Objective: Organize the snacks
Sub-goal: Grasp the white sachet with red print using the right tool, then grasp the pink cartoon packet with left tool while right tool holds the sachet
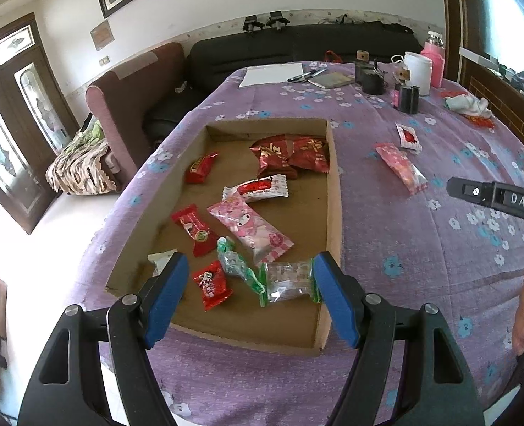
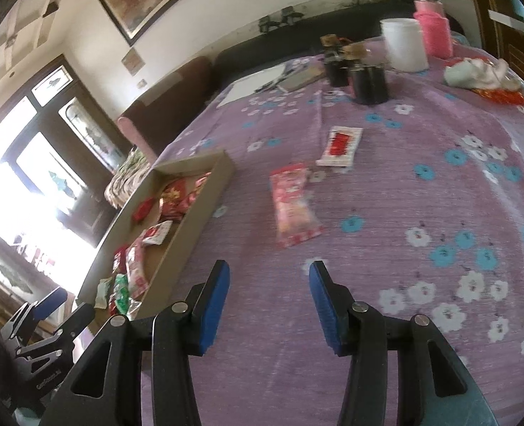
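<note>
A desk [image 1: 403, 248] covered with a purple flowered cloth is seen. On it a shallow cardboard tray [image 1: 334, 191] is placed, filled with wrapped snacks [image 1: 249, 227]. Two more packets, a pink packet [image 2: 294, 203] and a white-red packet [image 2: 340, 146], are left on the cloth, beside the tray. The left hand-held gripper [image 1: 251, 277] is held wide open over the tray, nothing gripped. The right hand-held gripper [image 2: 269, 301] is open and empty.
</note>
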The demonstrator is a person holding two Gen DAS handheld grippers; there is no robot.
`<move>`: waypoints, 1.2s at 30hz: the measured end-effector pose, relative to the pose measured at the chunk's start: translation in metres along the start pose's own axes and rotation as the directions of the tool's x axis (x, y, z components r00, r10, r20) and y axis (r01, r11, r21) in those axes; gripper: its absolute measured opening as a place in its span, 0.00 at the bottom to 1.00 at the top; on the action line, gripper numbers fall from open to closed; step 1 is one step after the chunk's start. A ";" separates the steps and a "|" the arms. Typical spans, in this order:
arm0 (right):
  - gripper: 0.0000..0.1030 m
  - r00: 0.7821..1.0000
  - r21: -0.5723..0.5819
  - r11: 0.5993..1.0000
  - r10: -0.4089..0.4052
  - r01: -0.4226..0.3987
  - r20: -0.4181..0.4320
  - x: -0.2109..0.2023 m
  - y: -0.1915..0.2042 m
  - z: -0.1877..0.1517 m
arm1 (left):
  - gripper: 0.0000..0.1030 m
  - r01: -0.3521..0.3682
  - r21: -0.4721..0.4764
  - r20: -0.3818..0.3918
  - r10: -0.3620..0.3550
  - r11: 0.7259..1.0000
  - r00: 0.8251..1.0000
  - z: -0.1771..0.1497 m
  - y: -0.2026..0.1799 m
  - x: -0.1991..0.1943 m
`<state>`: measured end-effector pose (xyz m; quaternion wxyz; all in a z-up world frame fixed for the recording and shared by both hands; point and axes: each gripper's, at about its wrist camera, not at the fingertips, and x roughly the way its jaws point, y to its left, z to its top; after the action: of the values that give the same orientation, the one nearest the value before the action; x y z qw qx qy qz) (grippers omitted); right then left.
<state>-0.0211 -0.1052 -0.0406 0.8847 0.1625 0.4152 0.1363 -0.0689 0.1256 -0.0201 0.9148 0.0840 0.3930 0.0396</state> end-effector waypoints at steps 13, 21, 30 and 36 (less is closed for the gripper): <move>0.52 0.990 0.108 0.984 -0.142 0.139 0.018 -0.004 -0.068 0.032 | 0.71 0.295 -0.074 -0.043 -0.298 0.953 0.954 0.000 -0.011 0.006; 0.52 0.984 0.094 0.979 -0.177 0.178 -0.019 0.046 -0.065 0.079 | 0.71 0.427 -0.023 -0.076 -0.427 0.904 0.901 -0.001 -0.035 0.003; 0.52 0.953 0.031 0.954 -0.297 0.299 -0.056 0.121 -0.047 0.117 | 0.71 0.527 -0.129 -0.114 -0.540 0.840 0.834 -0.005 -0.024 0.013; 0.30 0.926 -0.023 0.928 -0.374 0.373 -0.049 0.121 -0.044 0.112 | 0.71 0.558 -0.114 -0.110 -0.569 0.822 0.815 -0.003 -0.029 0.011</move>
<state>0.1453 -0.1191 -0.0742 0.8843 0.0710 0.4606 -0.0274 -0.0628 0.0993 -0.0354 0.8584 -0.0739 0.4612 -0.2123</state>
